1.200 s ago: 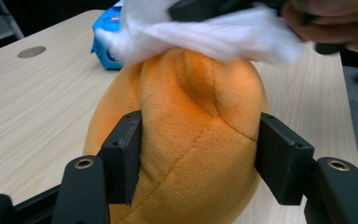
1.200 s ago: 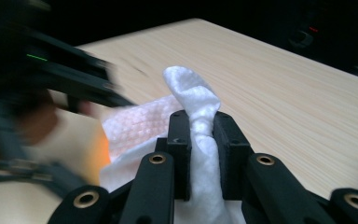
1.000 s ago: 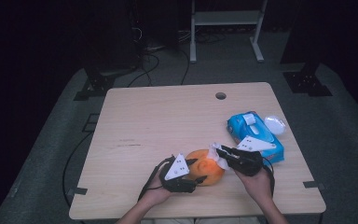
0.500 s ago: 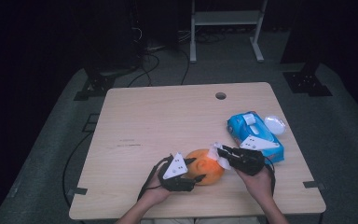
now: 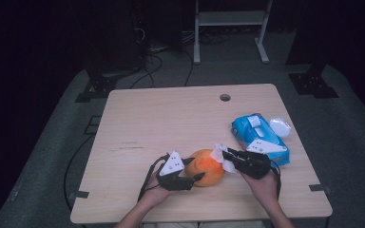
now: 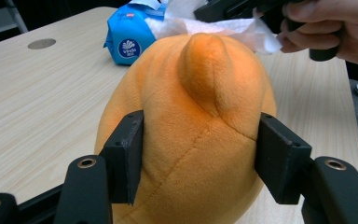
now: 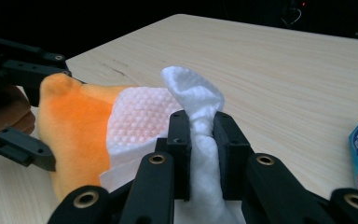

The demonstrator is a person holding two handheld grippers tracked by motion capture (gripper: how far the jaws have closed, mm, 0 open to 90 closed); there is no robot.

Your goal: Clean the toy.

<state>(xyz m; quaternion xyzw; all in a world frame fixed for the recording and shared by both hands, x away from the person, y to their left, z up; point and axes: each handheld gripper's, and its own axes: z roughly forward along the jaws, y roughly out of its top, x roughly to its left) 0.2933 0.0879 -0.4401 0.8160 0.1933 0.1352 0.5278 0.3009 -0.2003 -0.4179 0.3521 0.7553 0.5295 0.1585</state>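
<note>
An orange plush toy (image 5: 208, 167) lies on the wooden table (image 5: 171, 118) near its front edge. My left gripper (image 5: 197, 168) is shut on it from the left; in the left gripper view both pads (image 6: 126, 154) press into the toy's (image 6: 191, 116) sides. My right gripper (image 5: 227, 156) is shut on a white wet wipe (image 7: 196, 102), bunched upright between its jaws (image 7: 204, 149). The wipe's loose end drapes over the right side of the toy (image 7: 74, 135).
A blue pack of wipes (image 5: 259, 137) lies right of the toy, just behind the right hand. A small white round lid (image 5: 280, 127) sits beside it near the right edge. A cable hole (image 5: 225, 97) is at the back. Dark floor surrounds the table.
</note>
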